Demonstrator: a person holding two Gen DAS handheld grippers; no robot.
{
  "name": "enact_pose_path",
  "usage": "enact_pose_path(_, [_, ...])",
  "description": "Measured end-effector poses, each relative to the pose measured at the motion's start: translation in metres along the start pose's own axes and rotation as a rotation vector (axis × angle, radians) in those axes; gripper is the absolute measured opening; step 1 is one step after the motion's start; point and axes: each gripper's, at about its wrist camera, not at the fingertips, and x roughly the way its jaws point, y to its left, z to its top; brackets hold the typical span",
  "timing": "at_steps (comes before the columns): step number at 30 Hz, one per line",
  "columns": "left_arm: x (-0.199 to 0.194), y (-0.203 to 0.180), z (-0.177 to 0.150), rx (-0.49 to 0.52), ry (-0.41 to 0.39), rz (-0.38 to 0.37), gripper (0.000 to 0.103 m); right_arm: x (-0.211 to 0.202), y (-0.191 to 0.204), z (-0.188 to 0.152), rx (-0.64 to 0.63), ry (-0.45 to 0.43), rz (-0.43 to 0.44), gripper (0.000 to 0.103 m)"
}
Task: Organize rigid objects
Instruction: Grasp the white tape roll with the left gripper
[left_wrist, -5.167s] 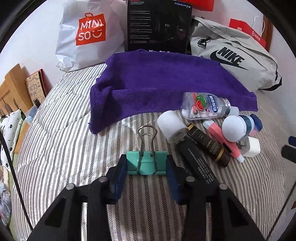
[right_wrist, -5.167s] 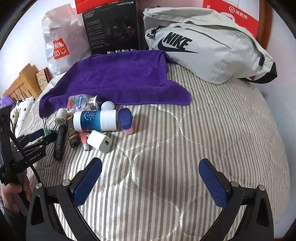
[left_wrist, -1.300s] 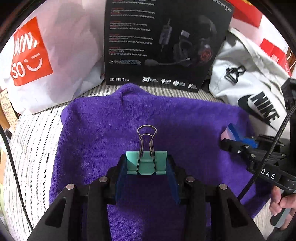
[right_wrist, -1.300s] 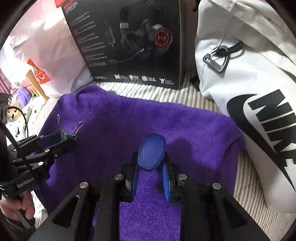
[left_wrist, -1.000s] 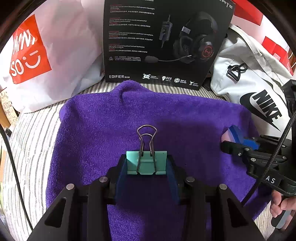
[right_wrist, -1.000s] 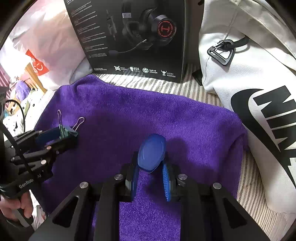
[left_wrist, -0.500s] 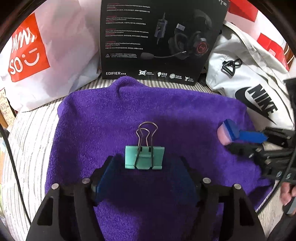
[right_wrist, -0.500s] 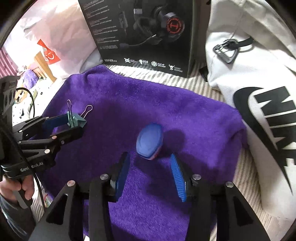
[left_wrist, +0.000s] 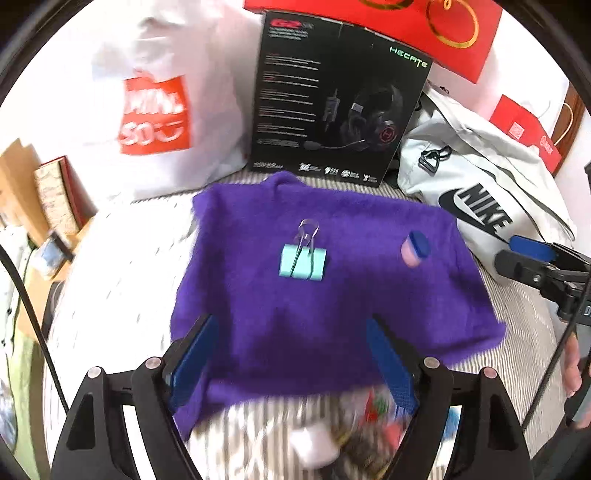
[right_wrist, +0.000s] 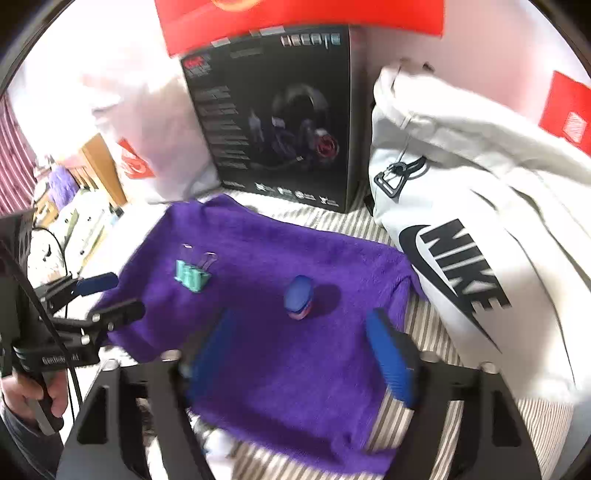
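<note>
Striped bedding (left_wrist: 122, 266) carries a purple towel (left_wrist: 332, 306); above it the left gripper (left_wrist: 295, 363) and right gripper (right_wrist: 303, 354) hang with jaws opening and empty; beyond them lie the teal binder clip (left_wrist: 303, 262) and the blue-capped pink bottle (right_wrist: 299, 292), well apart.

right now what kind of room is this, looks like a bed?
Most likely a bedroom: the work surface is a bed with a striped quilt, a shopping bag and sling bag against the wall, and wooden furniture beside it.
</note>
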Motion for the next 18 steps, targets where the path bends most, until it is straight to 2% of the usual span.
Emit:
enact_pose_path(4, [-0.010,0.017,-0.037,-0.073,0.034,-0.027,0.082,-0.027,0.015,-0.027,0.000,-0.008,-0.005,0.087])
enact_pose_path(7, [-0.009,0.025,-0.064,-0.112,0.052,-0.045,0.082,-0.044,0.025,-0.059,0.018,-0.006,-0.033,0.088])
enact_pose_path(9, [-0.003,0.027,-0.073,-0.120,0.076,-0.054,0.082,-0.054,0.030,-0.083,0.047,-0.013,-0.017,0.088])
enact_pose_path(12, [0.006,0.022,-0.078,-0.119,0.077,-0.057,0.082,-0.057,0.034,-0.113,0.116,0.000,0.002,0.088])
enact_pose_path(15, [0.021,0.016,-0.076,-0.091,0.098,0.008,0.084,-0.062,0.033,-0.131,0.178,0.001,0.003,0.088])
enact_pose_path(18, [0.034,0.014,-0.074,-0.071,0.132,0.022,0.082,-0.067,0.032,-0.144,0.220,0.000,0.028,0.088])
